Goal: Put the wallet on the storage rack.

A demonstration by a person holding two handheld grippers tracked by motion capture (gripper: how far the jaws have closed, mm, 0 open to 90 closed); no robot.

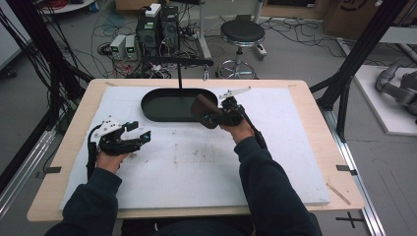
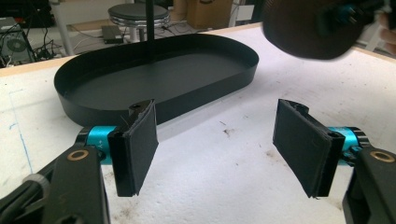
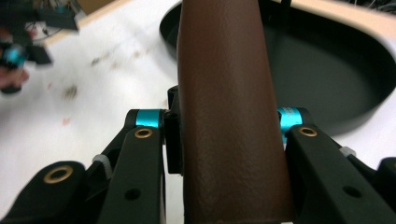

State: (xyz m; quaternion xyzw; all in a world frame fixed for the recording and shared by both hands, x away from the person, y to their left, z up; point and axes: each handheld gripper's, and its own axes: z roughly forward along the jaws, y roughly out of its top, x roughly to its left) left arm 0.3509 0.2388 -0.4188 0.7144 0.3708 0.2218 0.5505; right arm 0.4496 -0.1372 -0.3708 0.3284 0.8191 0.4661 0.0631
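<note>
Over the near rim of the black tray (image 1: pixel 162 115), at about one o'clock from the middle of the counter (image 1: pixel 305 162), our right gripper (image 1: pixel 212 118) carries a brown cylinder (image 1: pixel 200 109), its jaws pinching the thing across its width. We judge the chief risk to be a slip: in the right gripper view the cylinder (image 3: pixel 231 116) has a finely pebbled, matte skin and a rounded wall, so the flat pads meet it along narrow lines, and a tilt of the wrist could let it roll out and drop outside the tray. A second risk is the cylinder's lower end catching the thin upright wall of the tray (image 2: pixel 205 91) and shoving the light tray across the white foam-like sheet (image 1: pixel 196 167). That sheet looks soft, scuffed and stained. The tray is an oval of smooth dark sheet with a flat floor, empty. At nine o'clock our left gripper (image 1: pixel 136 133) hangs low over the sheet, jaws spread with nothing between them, their flat black pads (image 2: pixel 140 144) faced with what looks like rubber
</note>
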